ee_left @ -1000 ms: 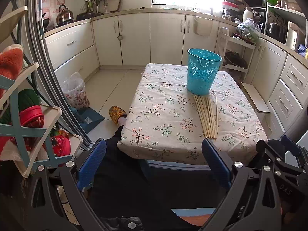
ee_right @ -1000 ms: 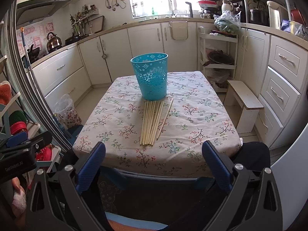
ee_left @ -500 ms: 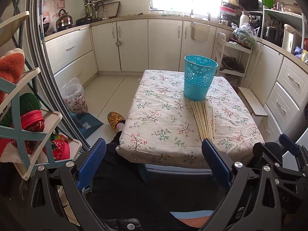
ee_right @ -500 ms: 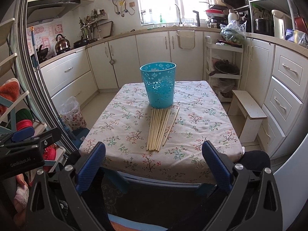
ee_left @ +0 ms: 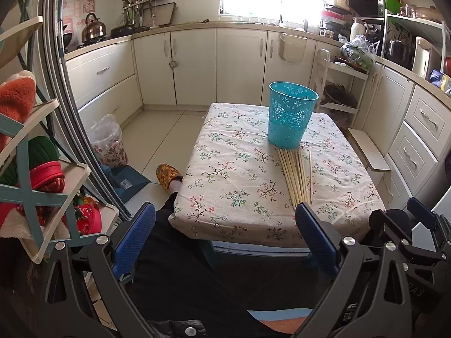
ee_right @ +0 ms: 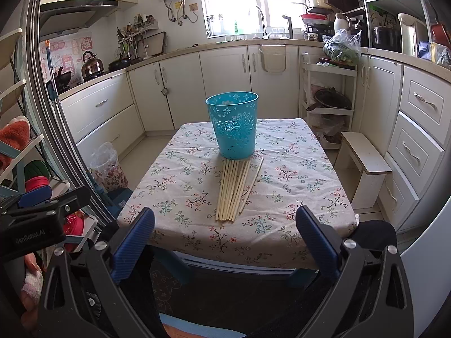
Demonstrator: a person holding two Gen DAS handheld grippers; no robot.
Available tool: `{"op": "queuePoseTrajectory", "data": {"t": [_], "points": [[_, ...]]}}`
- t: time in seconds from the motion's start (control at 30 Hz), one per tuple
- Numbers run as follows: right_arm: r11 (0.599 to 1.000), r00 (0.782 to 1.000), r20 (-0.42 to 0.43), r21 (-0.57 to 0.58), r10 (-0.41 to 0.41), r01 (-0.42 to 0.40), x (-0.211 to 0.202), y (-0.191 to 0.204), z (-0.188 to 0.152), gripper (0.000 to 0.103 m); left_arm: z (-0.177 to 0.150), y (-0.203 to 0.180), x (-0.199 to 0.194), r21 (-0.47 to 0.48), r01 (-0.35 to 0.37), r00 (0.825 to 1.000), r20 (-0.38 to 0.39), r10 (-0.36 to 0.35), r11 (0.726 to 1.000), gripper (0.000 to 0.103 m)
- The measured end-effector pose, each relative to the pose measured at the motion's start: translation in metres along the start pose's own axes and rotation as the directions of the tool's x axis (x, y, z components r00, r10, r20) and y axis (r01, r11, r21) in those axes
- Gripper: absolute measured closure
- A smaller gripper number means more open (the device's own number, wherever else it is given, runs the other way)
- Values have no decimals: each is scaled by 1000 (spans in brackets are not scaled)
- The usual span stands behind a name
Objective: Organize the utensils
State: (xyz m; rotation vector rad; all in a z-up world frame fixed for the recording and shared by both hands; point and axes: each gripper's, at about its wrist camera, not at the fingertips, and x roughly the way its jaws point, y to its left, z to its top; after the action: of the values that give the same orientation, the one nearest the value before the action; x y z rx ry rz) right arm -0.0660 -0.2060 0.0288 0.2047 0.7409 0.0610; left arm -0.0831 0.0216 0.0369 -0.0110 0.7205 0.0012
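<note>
Pulling back and rising a little versus a second ago, table now sitting smaller in both views, so nothing started yet. Hovering off the near edge with left gripper and right gripper both spread wide, holding nothing. Lying flat mid-table: chopsticks, far tips touching the teal basket, one stick straying right; likely heading into it.

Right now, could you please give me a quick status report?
Both tools, left and right, open, empty. Chopsticks flat beside upright basket. Nothing in the way.
</note>
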Motion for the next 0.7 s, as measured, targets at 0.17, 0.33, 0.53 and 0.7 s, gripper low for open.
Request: {"op": "queuePoseTrajectory", "data": {"t": [0.17, 0.33, 0.53, 0.7], "points": [[1000, 1000, -1, 3, 3, -3, 0, -1, 0, 7, 1, -1, 2, 2, 5, 1000, -7, -5, 1000, 7], [1000, 1000, -11, 5, 4, -4, 3, -2, -1, 7, 1, 0, 4, -4, 14, 1000, -11, -14, 1000, 7], [1000, 1000, -21, 4, 9, -9, 6, -2, -2, 7, 1, 0, 7, -4, 15, 1000, -21, -15, 1000, 7], [1000, 1000, -9, 2, 9, -9, 2, -2, -1, 7, 0, 0, 4, -5, 20, 1000, -9, -20, 1000, 7]]}}
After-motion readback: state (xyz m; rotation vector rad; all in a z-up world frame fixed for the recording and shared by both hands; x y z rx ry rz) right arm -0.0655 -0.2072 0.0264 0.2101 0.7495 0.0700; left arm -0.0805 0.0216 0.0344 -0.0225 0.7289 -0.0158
